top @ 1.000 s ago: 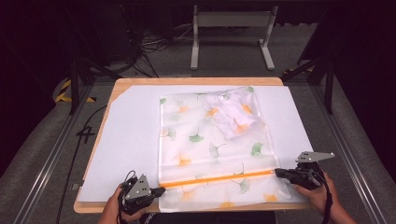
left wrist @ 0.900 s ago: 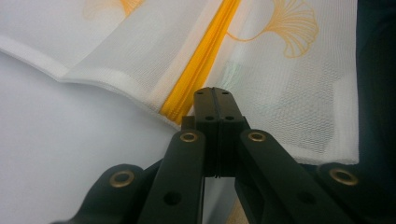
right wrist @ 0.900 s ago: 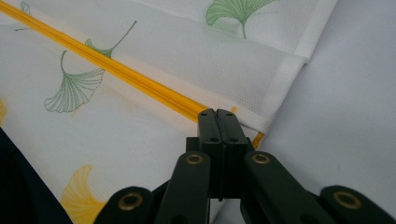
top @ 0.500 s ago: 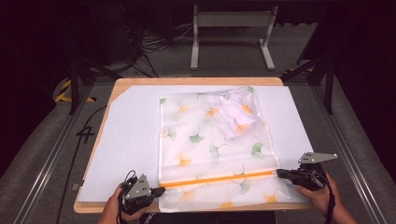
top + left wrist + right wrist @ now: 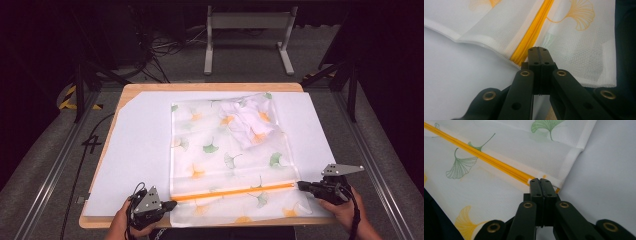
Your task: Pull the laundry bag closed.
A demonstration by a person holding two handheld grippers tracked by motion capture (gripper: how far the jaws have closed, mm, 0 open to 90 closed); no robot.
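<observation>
A white mesh bag (image 5: 227,155) printed with ginkgo leaves lies flat on the white sheet (image 5: 140,145) covering the wooden tabletop (image 5: 200,87). Its orange zipper (image 5: 235,192) runs across the near end. The left hand-held gripper (image 5: 171,204) has its jaws pressed together on one zipper end, the right hand-held gripper (image 5: 299,185) on the other; the pinched parts are hidden under the jaws. A crumpled white cloth (image 5: 247,120) shows dimly inside the bag. The room beyond is dark, with cables (image 5: 160,47) and a grey stand (image 5: 247,30).
</observation>
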